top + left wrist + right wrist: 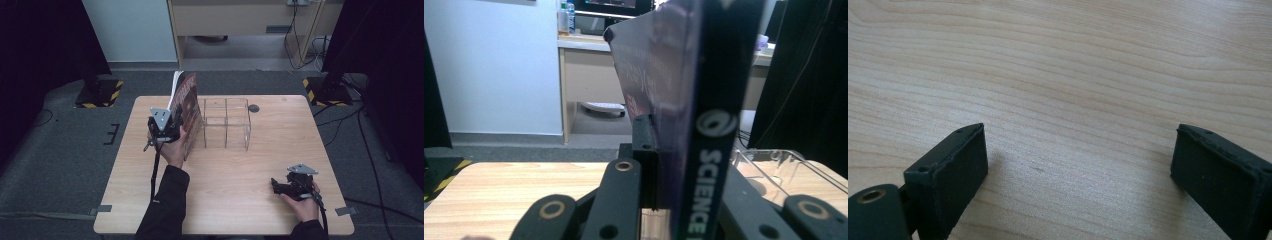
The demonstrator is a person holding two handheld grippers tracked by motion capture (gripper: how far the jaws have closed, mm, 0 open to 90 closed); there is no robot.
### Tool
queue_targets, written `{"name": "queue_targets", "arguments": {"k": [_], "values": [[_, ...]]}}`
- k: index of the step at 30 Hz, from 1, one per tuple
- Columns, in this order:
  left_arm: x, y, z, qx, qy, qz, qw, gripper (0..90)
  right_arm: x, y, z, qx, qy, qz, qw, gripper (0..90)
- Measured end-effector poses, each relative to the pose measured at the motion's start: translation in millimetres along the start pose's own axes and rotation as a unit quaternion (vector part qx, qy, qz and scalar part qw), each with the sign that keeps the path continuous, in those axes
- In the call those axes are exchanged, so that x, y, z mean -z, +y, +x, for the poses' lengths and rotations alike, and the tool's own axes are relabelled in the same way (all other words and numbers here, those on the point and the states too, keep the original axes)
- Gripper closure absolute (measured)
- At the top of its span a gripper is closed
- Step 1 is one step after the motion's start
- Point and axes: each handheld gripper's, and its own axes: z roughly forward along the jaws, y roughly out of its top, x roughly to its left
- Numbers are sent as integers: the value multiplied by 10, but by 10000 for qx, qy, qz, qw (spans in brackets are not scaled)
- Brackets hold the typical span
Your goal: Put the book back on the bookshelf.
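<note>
While I hold the left gripper (167,127) at centre-left of the high view, its jaws are clamped on a magazine (186,107) standing upright on edge, just left of the clear acrylic organizer (226,122) at the middle of the wooden table (250,195). Magazine touches or nearly touches the organizer's left wall; I can't tell which. My left hand (172,150) wraps the gripper from below, dark sleeve (162,210) running to the bottom edge. In the left gripper view the magazine's spine (716,125) fills the centre-right, white "SCIENCE" lettering running up it, one black jaw pressed against the cover at frame centre, organizer (784,165) at lower right. Right gripper (292,185) sits low at lower right of the high view, on or just over the table, held by my right hand (305,202), well apart from the organizer. In the right gripper view its jaws stand wide apart, nothing between them, bare wood grain (1063,75) behind. Cable (155,175) trails down from the left gripper. Beyond the table, grey carpet (65,145) and a desk (235,25) at top centre.
</note>
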Motion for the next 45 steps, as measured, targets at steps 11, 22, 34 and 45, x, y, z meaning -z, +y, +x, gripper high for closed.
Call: {"name": "queue_targets", "arguments": {"k": [11,22,34,45], "values": [[-10,-137,87,53,-29,1,10000,834,0,0,2,-11,0,3,10000,83],[79,-189,201,-82,-201,-7,9998,783,2,0,3,-15,2,13,10000,83],[132,-227,249,-211,-273,30,9994,732,1,0,0,3,5,8,10000,83],[319,-154,260,-287,-368,-61,9989,500,1,0,0,5,3,8,10000,83]]}}
